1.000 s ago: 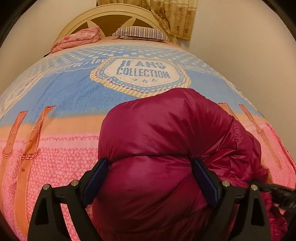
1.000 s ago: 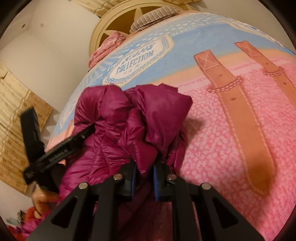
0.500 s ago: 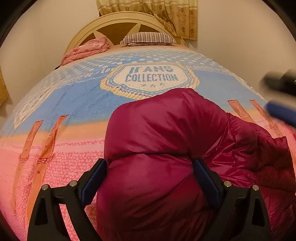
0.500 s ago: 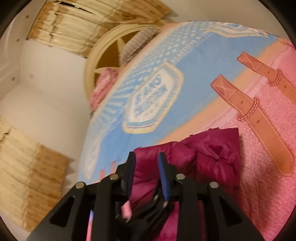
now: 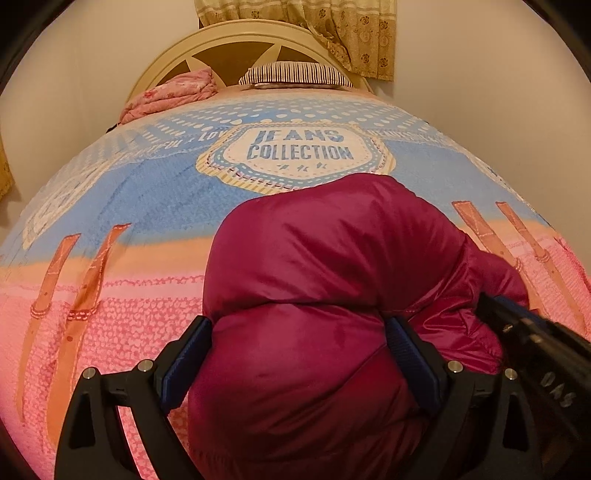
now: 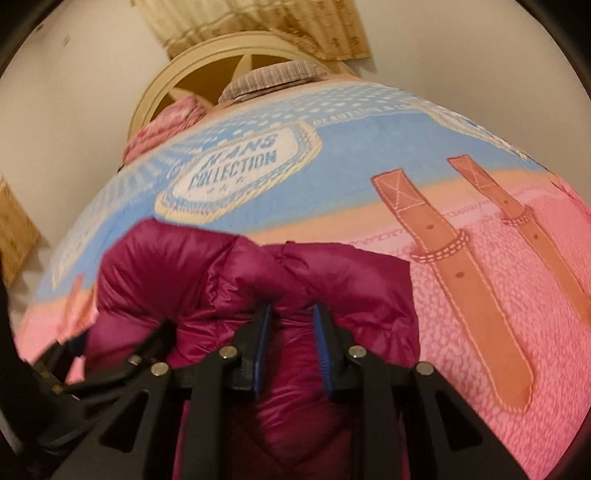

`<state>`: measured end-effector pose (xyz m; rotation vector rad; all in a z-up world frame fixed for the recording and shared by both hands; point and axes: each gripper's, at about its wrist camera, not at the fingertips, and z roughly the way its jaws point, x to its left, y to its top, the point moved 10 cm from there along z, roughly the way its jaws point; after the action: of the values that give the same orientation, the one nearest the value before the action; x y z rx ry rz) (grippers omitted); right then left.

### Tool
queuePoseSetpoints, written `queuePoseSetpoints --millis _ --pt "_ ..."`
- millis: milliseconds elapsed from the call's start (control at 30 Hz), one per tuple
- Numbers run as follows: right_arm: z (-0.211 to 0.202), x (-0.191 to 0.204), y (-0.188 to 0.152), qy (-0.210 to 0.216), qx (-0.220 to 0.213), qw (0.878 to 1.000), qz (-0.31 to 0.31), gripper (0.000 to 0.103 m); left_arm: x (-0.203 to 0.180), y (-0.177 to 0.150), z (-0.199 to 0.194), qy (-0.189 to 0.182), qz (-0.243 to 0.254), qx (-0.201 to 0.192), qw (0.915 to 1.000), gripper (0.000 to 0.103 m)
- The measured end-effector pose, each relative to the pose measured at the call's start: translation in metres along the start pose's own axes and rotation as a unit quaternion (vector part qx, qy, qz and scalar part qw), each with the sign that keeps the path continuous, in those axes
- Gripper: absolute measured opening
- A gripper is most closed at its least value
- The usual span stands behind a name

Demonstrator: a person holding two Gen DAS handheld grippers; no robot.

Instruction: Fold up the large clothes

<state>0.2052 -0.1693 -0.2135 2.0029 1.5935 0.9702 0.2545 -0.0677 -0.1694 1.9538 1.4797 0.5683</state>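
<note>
Swung back down onto the magenta puffer jacket (image 6: 184, 266) with the right tool (image 6: 292, 332), after aiming up the bed toward the headboard half a second ago. Jaws just opened a little on the way, now set either side of a raised ridge of the quilted fabric. Cannot tell through the blur whether pinching that ridge or only straddling it. Left tool (image 5: 299, 354) unmoved, spread wide astride the jacket's folded bulk, pads touching its sides with no visible squeeze.

Jacket bunched into a thick mound on the near, pink half of the bed cover (image 5: 147, 206), reaching at its far edge to the "JEANS COLLECTION" badge.

To do this step well:
- Keep the left tool steady as an anchor.
- Take a deep bite of the ridge with the right, against slick, air-filled nylon prone to slipping from a shallow pinch.
- Draw the loose right-hand flap over slowly, then press flat to let trapped air out and limit spring-back.

Soft bed underneath, so little firm backing for a crease. Beyond, a cream arched headboard (image 5: 236, 44), striped pillow (image 5: 295, 72), folded pink blanket (image 5: 173, 92), patterned curtain (image 5: 332, 29) and plain wall (image 5: 480, 92).
</note>
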Motion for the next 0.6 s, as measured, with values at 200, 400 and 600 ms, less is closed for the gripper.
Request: queuePoseSetpoints --millis 200,400,600 --pt "0.017 0.003 -0.005 0.009 0.024 0.999 -0.031 0.027 -0.002 0.000 0.007 0.007 -0.002 0.008 0.9999 0.096" --pt "0.027 0.006 -0.005 0.008 0.032 0.998 -0.047 0.028 0.002 0.000 0.018 0.008 -0.018 0.020 0.9996 0.097" --pt "0.026 0.006 -0.006 0.014 0.037 0.998 -0.045 0.028 0.002 -0.001 0.018 0.010 -0.016 0.020 0.9996 0.098"
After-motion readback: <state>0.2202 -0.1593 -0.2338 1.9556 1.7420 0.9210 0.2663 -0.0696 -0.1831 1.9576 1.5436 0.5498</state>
